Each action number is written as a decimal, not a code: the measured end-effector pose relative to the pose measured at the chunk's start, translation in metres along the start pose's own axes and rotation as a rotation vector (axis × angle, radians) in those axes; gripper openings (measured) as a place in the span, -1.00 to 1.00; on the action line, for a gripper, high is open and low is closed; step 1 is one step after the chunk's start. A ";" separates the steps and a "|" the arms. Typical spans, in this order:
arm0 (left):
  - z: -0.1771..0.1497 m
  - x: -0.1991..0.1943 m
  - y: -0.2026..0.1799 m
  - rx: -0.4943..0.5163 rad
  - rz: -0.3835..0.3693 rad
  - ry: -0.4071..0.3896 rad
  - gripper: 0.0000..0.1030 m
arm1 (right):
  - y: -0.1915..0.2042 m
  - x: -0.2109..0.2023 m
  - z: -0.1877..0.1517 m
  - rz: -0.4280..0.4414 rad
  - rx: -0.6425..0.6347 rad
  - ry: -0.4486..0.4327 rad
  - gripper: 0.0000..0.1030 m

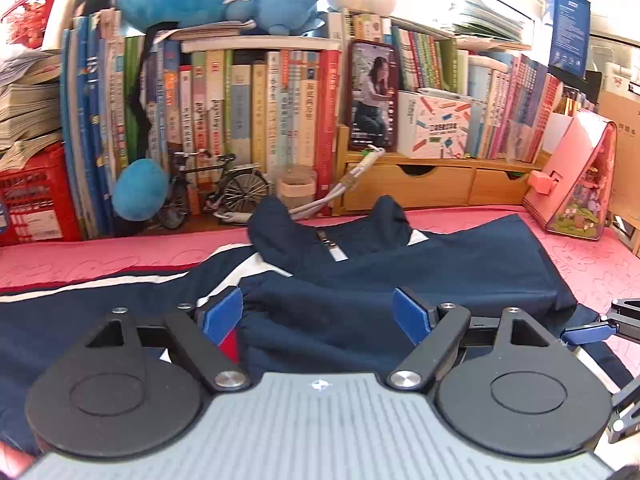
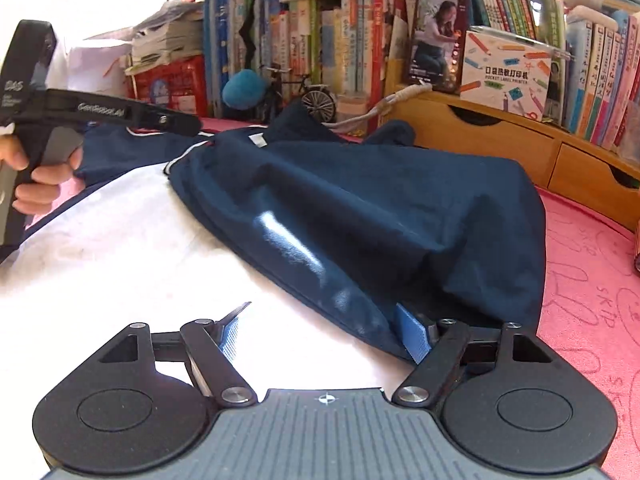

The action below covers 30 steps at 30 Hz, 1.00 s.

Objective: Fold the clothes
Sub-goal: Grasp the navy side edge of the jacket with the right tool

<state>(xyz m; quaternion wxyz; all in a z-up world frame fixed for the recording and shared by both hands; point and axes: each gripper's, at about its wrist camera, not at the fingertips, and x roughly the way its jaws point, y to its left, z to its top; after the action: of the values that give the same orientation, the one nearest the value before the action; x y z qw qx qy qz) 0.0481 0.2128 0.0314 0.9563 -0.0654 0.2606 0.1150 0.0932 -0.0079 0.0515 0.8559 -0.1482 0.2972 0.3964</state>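
Wooden drawer unit (image 1: 432, 184), drawers closed

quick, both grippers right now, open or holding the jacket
left gripper: open, above the navy jacket, holding nothing.
right gripper: open, low over the jacket's hem, pads not pressing on it.

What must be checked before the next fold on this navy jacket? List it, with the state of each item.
1. Left tongs free of cloth: ok, the jaws stand apart over the navy jacket with nothing pinched.
2. Right tongs free of cloth: ok, the jaws stand apart; fabric lies against the right pad but is not clamped.
3. First fold laid: ok, one side lies folded across the body in the right wrist view.
4. Fold smooth: not ok, the cloth bunches into ridges.
5. Collar flat: not ok, it stands up.
6. Pink mat beside the jacket free: ok.
7. Far sleeve's position: cannot tell.
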 end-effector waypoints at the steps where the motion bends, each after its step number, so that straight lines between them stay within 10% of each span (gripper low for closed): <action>1: 0.006 0.007 -0.008 0.019 -0.019 0.006 0.63 | 0.003 -0.008 -0.004 -0.046 -0.025 -0.015 0.57; 8: 0.033 0.072 -0.079 0.181 -0.134 0.094 0.64 | 0.001 -0.021 -0.025 -0.435 -0.255 0.008 0.38; 18: 0.043 0.164 -0.189 0.326 -0.138 0.171 0.64 | -0.044 0.006 -0.024 -0.423 -0.044 -0.006 -0.10; 22: 0.037 0.197 -0.201 0.342 -0.066 0.231 0.65 | -0.046 0.008 -0.022 -0.443 -0.016 0.015 -0.78; 30: 0.033 0.209 -0.204 0.330 -0.026 0.256 0.76 | -0.032 -0.015 -0.035 -0.460 0.045 0.037 -0.93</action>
<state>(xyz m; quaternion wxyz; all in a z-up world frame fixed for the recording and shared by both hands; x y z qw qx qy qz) 0.2908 0.0613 -0.0346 0.9146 0.0750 0.3944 0.0492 0.0966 -0.0547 0.0346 0.9212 -0.2000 0.2803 0.1814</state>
